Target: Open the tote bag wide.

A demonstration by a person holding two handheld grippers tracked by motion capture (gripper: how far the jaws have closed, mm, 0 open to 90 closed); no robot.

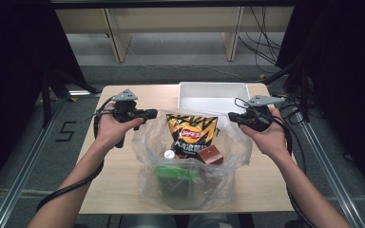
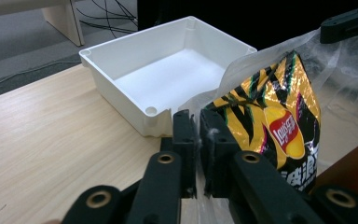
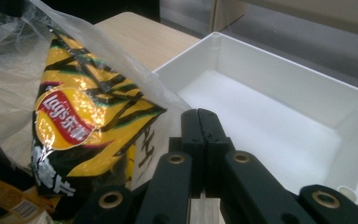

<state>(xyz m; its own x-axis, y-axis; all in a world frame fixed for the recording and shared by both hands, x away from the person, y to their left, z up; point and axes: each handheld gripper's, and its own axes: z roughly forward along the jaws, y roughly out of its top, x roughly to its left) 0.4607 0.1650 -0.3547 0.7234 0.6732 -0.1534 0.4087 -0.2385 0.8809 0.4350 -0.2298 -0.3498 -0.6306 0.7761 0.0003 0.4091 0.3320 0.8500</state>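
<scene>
A clear plastic bag (image 1: 147, 142) stands open in the middle of the table. Inside it are a yellow-and-black Lay's chips bag (image 1: 191, 135), a small brown box (image 1: 211, 154), a white-capped bottle (image 1: 169, 154) and a green packet (image 1: 176, 175). My left gripper (image 1: 153, 113) is shut on the bag's left rim, with thin film pinched between its jaws (image 2: 198, 126). At the bag's right rim my right gripper (image 1: 231, 116) is also shut (image 3: 199, 122) on plastic. The chips bag (image 2: 275, 116) (image 3: 79, 126) stands just beyond both sets of jaws.
An empty white bin (image 1: 213, 85) sits at the table's back edge, right behind the bag (image 2: 121, 84) (image 3: 279, 60). Bare wooden tabletop (image 1: 119, 166) lies to the left and right of the bag. Cables trail on the floor beyond the table.
</scene>
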